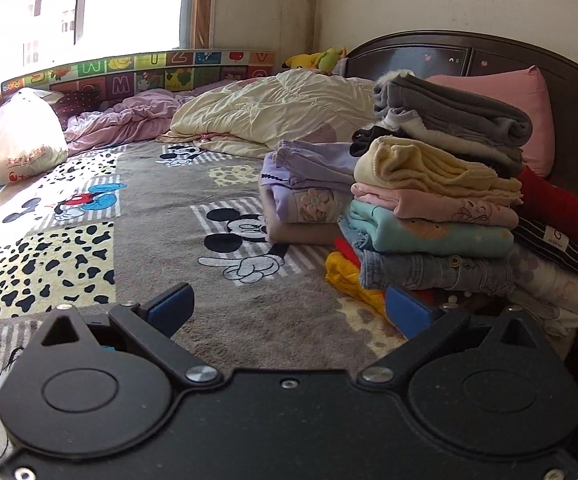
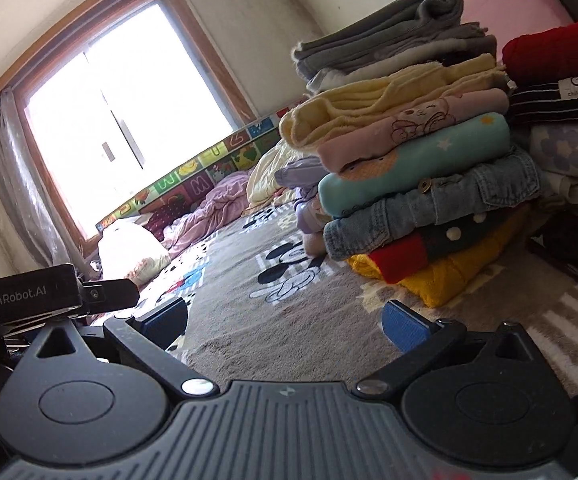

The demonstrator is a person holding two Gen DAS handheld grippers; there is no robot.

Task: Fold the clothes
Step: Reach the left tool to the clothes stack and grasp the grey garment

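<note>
Folded clothes stack: on the bed blanket, by the headboard. Left claw spread, empty; right claw spread, empty, low over blanket

Three stacks of folded clothes, perhaps; one pink pillow.

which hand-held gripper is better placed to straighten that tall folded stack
Right, probably. The right hand-held gripper is open and empty with the tall stack looming close ahead. The left hand-held gripper, also open and empty, sees it off to one side.
</note>
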